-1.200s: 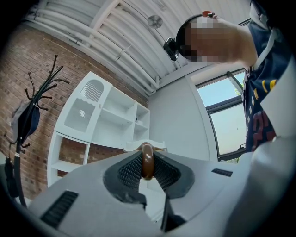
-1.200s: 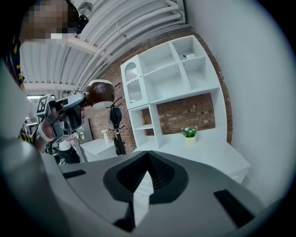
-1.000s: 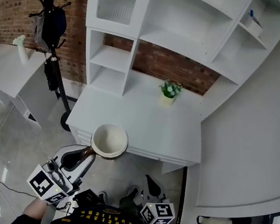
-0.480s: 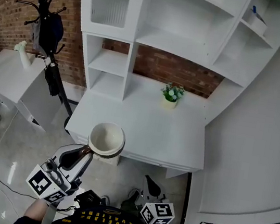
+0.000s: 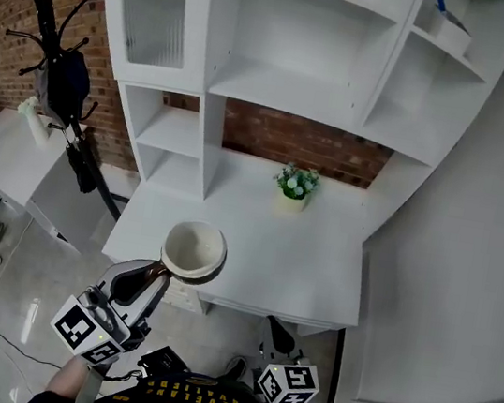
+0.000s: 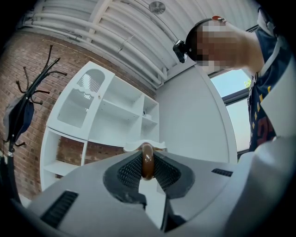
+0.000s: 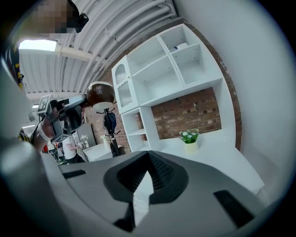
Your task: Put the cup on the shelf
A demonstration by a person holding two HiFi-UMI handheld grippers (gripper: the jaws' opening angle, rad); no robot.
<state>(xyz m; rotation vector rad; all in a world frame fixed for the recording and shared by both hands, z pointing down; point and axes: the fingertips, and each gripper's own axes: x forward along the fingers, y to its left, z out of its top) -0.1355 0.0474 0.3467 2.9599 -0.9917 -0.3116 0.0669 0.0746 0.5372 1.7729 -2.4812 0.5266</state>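
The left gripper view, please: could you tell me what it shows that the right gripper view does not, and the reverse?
Only the left gripper view: the brown cup handle pinched in the left gripper, and a window. Only the right gripper view: the potted plant on the desk, the cup from the side, and the right gripper shut on nothing. Both: the white shelf unit, the brick wall and the coat stand.

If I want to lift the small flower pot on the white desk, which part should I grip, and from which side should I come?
Grip the pot around its pale body, below the leaves, probably from the open front of the desk: it stands upright, with the brick wall just behind.
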